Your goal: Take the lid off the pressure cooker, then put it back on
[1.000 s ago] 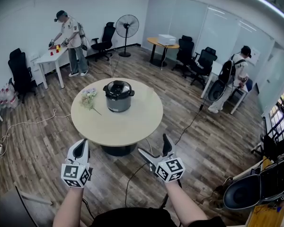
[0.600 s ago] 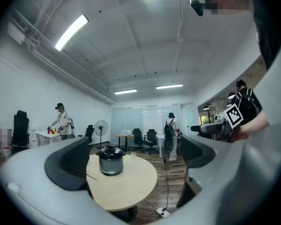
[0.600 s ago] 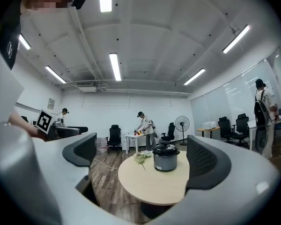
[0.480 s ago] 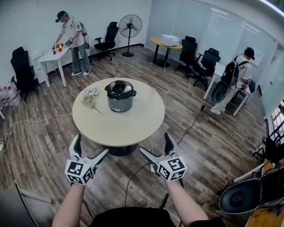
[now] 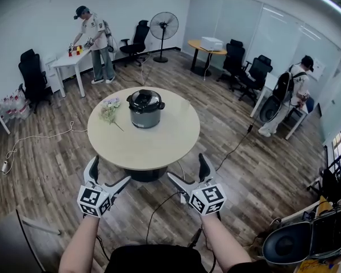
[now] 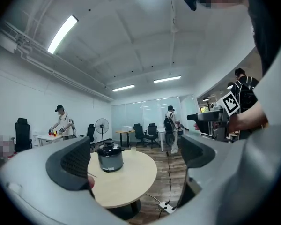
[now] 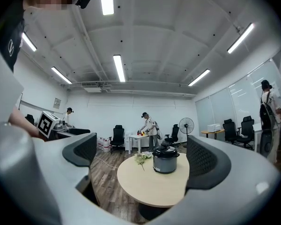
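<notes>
Left gripper (image 5: 110, 171) is hovering near the tabletop (image 5: 159, 149) edge, fingers spread wide and empty. The pressure cooker (image 5: 145, 111) is sitting toward the far side, lid (image 5: 145, 99) on. Right gripper (image 5: 186, 168) is likewise gaping, empty. Approach step, seemingly; next, reaching forward to the lid.

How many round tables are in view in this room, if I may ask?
2: the near round table bearing the pressure cooker, and a smaller round table at the back by the glass wall. Others may be hidden.
</notes>
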Available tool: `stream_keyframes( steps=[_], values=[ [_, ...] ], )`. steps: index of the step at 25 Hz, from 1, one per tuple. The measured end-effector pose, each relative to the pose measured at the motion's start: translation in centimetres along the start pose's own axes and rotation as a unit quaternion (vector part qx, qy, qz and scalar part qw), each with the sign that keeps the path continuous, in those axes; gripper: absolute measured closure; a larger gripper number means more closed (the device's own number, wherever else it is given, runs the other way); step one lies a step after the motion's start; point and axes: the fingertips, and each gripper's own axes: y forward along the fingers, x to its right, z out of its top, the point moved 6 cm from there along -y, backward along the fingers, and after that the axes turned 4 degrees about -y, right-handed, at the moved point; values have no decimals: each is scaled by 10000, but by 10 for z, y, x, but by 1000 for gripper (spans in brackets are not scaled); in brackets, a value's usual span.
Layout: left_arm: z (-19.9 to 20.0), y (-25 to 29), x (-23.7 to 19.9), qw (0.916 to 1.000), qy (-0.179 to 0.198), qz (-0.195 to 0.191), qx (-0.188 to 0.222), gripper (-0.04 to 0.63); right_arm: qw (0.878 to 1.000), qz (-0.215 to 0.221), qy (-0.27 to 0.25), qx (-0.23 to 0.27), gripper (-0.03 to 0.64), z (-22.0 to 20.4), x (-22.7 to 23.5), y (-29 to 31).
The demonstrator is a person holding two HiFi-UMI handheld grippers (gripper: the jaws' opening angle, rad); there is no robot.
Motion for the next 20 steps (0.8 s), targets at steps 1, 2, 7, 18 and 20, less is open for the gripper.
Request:
stream_keyframes(
  steps=[1, 2, 7, 18, 20],
  values=[
    [-2, 2, 4, 10000, 27, 34, -18, 8, 10000, 46, 6, 19, 20, -1, 4, 0],
    [-4, 5, 8, 10000, 49, 72, -31, 8, 10000, 94, 4, 25, 20, -1, 9, 0],
    [-9, 23, 2, 9996, -47, 252, -109, 8, 9999, 162, 13, 4, 20, -5, 29, 15],
    [-57, 115, -88, 9988, -377, 304, -61, 14, 9996, 61, -211, -177, 20, -34, 67, 120],
    [-66, 147, -110, 9989, -387, 199, -186, 14, 9994, 16, -257, -230, 20, -33, 82, 153]
  ],
)
